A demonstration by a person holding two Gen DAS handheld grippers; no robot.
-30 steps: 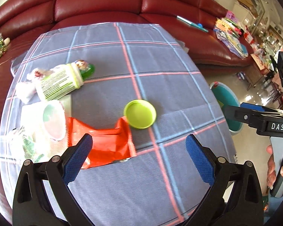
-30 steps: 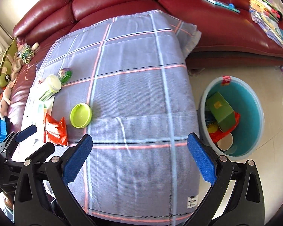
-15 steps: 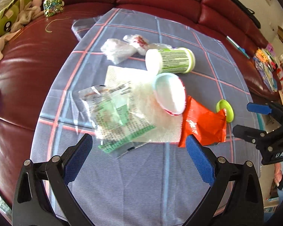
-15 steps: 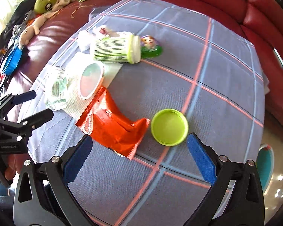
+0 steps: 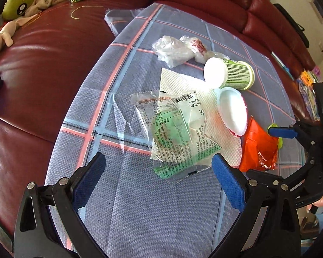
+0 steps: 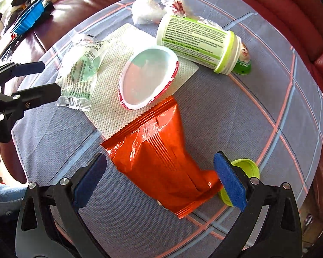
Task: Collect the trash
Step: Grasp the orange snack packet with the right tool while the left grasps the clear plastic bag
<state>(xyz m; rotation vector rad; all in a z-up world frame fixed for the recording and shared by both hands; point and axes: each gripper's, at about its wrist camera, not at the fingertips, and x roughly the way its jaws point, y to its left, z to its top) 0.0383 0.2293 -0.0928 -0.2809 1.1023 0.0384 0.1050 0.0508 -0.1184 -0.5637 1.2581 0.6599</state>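
Orange crinkled foil wrapper (image 6: 161, 161) lies between the spread, empty right gripper (image 6: 159, 180) jaws. Left gripper (image 5: 159, 180) also spread, over the clear green-printed plastic packet (image 5: 174, 133). Nothing lifted; all trash in view remains.

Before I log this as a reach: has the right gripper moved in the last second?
Yes. The right gripper has swung away from the bin toward the trash; its open fingers now sit either side of the orange wrapper on the cloth.
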